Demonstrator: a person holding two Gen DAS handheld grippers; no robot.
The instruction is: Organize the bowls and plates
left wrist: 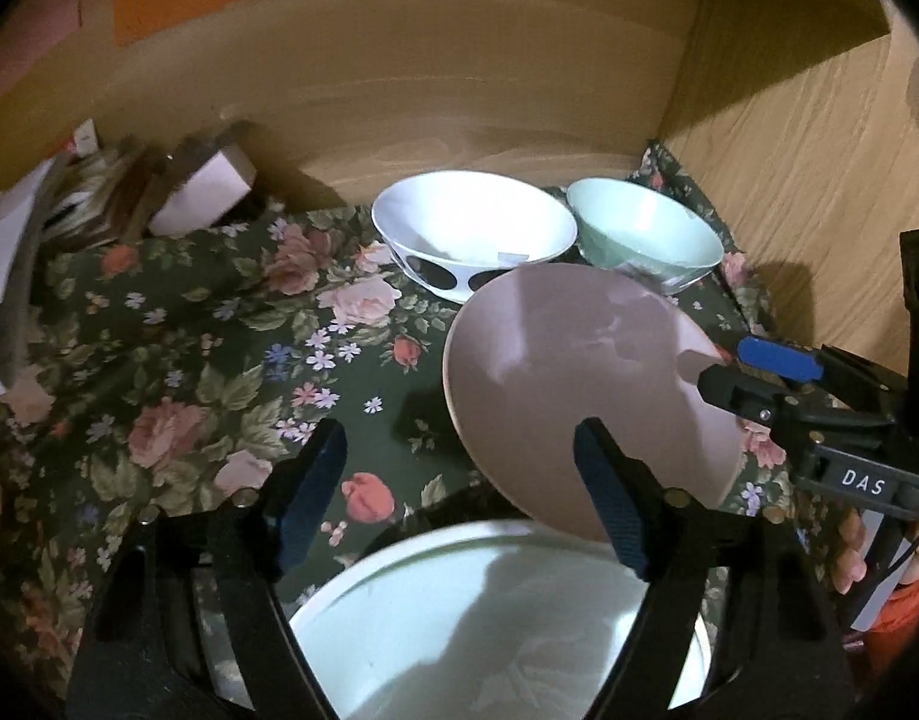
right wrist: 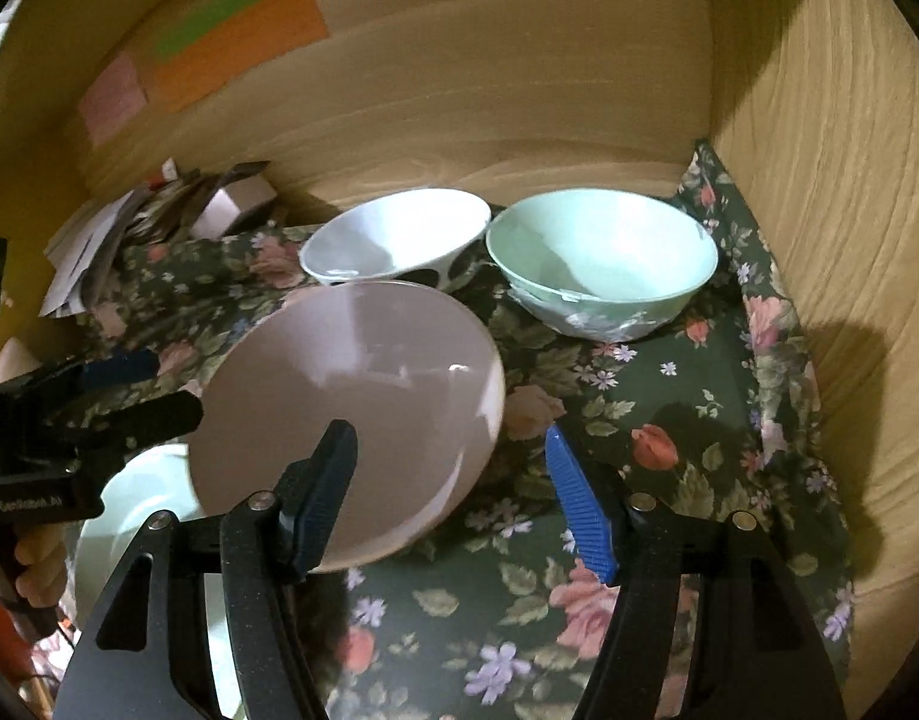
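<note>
Two bowls (right wrist: 600, 264) sit unstacked at the back as both spread, empty grippers, left gripper (left wrist: 459, 498) and right gripper (right wrist: 453, 498), flank a tilted pink plate (left wrist: 579, 384) over a pale plate (left wrist: 489, 630).

A dark floral cloth (right wrist: 669, 396) is spread over the surface. Papers and a small box (left wrist: 204, 195) are piled at its far left; coloured sticky notes (right wrist: 237, 48) are stuck on the wooden back panel (left wrist: 459, 90).

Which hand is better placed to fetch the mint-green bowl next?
Right, probably. The right gripper, open, faces the mint-green bowl across bare floral cloth. The left gripper hangs over the pale plate, with the tilted pink plate between it and that bowl.
</note>
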